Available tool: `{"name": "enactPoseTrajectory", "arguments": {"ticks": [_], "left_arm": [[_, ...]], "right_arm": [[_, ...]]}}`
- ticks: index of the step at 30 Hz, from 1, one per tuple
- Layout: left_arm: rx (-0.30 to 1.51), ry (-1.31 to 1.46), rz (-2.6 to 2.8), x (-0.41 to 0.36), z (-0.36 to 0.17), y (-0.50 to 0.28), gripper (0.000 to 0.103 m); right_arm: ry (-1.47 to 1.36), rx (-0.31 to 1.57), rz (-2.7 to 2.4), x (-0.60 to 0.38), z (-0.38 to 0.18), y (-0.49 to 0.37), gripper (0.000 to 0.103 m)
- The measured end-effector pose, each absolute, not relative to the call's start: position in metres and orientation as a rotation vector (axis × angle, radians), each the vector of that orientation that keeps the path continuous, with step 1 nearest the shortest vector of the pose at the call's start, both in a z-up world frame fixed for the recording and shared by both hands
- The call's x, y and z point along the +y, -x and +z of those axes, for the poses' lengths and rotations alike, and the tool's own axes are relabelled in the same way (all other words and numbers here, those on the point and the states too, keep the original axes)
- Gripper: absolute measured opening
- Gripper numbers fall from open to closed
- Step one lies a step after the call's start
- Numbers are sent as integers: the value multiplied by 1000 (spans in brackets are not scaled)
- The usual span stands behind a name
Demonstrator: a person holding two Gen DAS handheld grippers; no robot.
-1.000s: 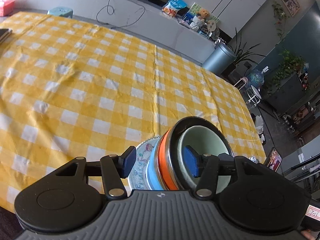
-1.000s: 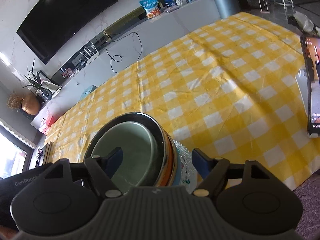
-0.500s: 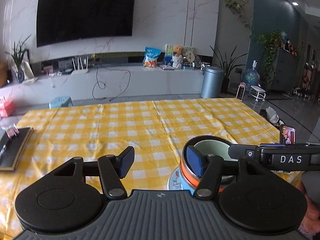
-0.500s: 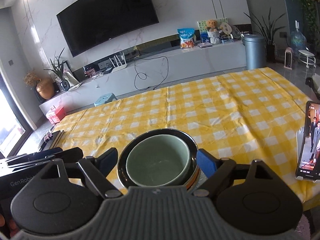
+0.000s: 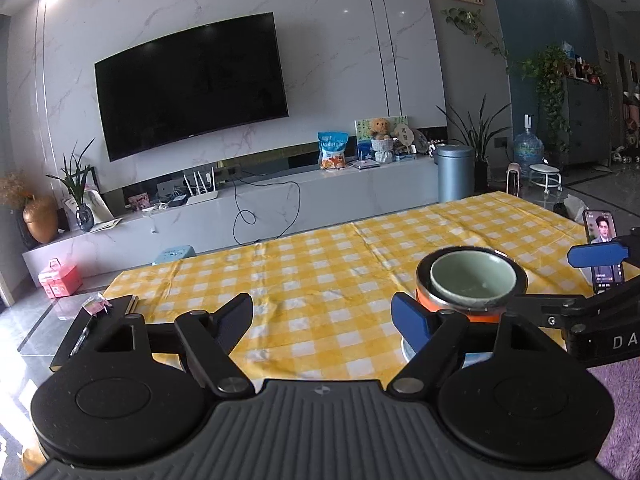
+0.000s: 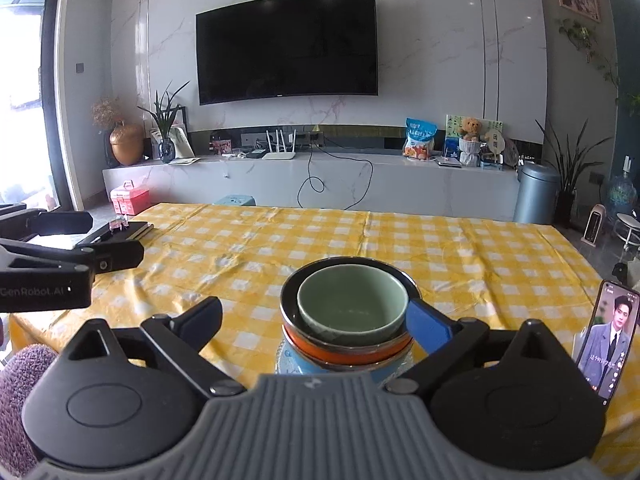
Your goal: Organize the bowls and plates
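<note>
A stack stands near the table's front edge: a pale green bowl nested in a steel-rimmed orange bowl, on a blue bowl and a patterned plate. The stack also shows in the left wrist view, with the green bowl on top. My right gripper is open and empty, just in front of the stack, which sits toward its right finger. My left gripper is open and empty, to the left of the stack. The right gripper's blue fingertip shows at the right of the left wrist view.
A yellow checked cloth covers the table. A phone playing video stands at the right edge. A black notebook with a pen lies at the left edge. Beyond the table are a TV bench, a bin and plants.
Both grippers have tilted up from looking down at the stack to level and drawn back toward the table's front. The stack has not moved.
</note>
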State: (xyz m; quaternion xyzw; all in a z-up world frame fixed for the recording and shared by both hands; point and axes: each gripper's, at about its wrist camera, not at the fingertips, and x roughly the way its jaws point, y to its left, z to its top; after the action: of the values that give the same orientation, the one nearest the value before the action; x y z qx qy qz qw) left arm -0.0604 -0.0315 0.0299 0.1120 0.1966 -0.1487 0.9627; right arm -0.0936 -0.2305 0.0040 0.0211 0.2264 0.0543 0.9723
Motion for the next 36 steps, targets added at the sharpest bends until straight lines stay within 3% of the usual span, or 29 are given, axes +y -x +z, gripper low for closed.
{"name": "enactPoseTrajectory", "arguments": {"ticks": [11, 36], "left_arm": [[488, -281, -254, -31, -7, 70, 96], [634, -278, -254, -28, -36, 60, 96]], "right_arm": [[-5, 404, 97, -210, -17, 114, 97], [-24, 511, 26, -211, -42, 101, 100]]}}
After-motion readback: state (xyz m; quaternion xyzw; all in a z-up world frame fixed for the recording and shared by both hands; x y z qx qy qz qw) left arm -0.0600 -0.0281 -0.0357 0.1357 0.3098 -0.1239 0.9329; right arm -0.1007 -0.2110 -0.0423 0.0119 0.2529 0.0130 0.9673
